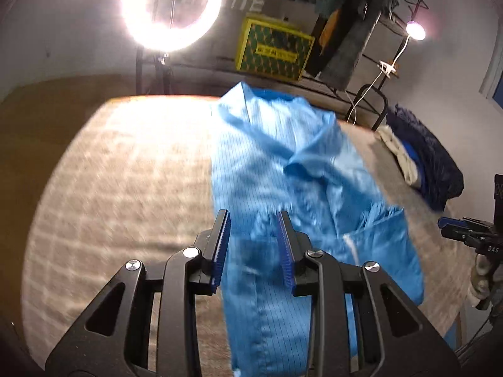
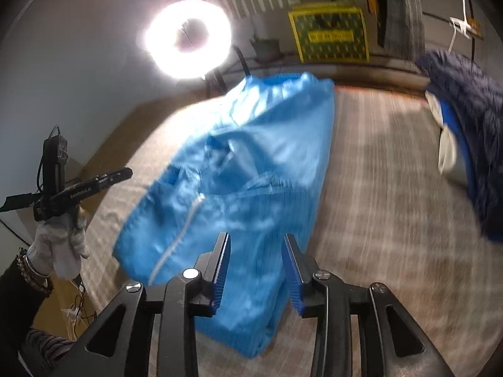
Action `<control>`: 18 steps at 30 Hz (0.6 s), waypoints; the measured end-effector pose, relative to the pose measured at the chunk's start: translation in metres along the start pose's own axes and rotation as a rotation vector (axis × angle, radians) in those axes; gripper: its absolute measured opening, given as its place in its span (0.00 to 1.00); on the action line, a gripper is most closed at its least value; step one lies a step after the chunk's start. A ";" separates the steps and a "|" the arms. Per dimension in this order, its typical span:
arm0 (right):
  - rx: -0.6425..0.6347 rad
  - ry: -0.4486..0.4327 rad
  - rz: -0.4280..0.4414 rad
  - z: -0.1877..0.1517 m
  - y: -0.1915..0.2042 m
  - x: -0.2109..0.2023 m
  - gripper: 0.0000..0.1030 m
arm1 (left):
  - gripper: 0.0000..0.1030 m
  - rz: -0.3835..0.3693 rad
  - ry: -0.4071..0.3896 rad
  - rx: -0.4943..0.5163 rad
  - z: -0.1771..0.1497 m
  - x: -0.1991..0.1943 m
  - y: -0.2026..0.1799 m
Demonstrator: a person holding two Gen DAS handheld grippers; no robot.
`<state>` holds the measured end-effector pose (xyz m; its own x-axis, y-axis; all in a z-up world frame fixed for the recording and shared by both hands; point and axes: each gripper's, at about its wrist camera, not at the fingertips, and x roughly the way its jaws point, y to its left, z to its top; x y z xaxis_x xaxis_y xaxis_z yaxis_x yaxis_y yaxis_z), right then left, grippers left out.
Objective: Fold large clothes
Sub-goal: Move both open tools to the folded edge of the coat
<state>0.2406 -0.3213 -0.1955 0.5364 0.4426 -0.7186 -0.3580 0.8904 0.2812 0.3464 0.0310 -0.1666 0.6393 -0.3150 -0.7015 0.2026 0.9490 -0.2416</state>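
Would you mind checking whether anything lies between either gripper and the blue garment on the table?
Nothing visible does. The blue garment lies directly beyond the left gripper and the right gripper; the dark clothes pile sits off to the side.

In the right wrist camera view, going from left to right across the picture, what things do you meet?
White-gloved hand holding the black left gripper → bright ring light → crumpled light blue pinstriped garment on the beige checked cloth surface → yellow and green patterned box → dark navy knitted clothing.
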 end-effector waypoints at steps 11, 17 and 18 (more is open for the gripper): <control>0.065 0.001 -0.010 0.082 -0.049 0.040 0.37 | 0.65 -0.048 0.019 -0.024 0.071 0.039 0.025; 0.119 -0.010 0.053 0.122 -0.094 0.088 0.48 | 0.66 -0.081 0.044 -0.122 0.111 0.109 0.064; 0.130 -0.008 0.059 0.127 -0.101 0.097 0.48 | 0.66 -0.084 0.051 -0.134 0.117 0.122 0.070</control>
<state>0.4255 -0.3550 -0.2131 0.5238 0.4951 -0.6932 -0.2875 0.8688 0.4033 0.5256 0.0604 -0.1902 0.5852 -0.3963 -0.7075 0.1503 0.9103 -0.3856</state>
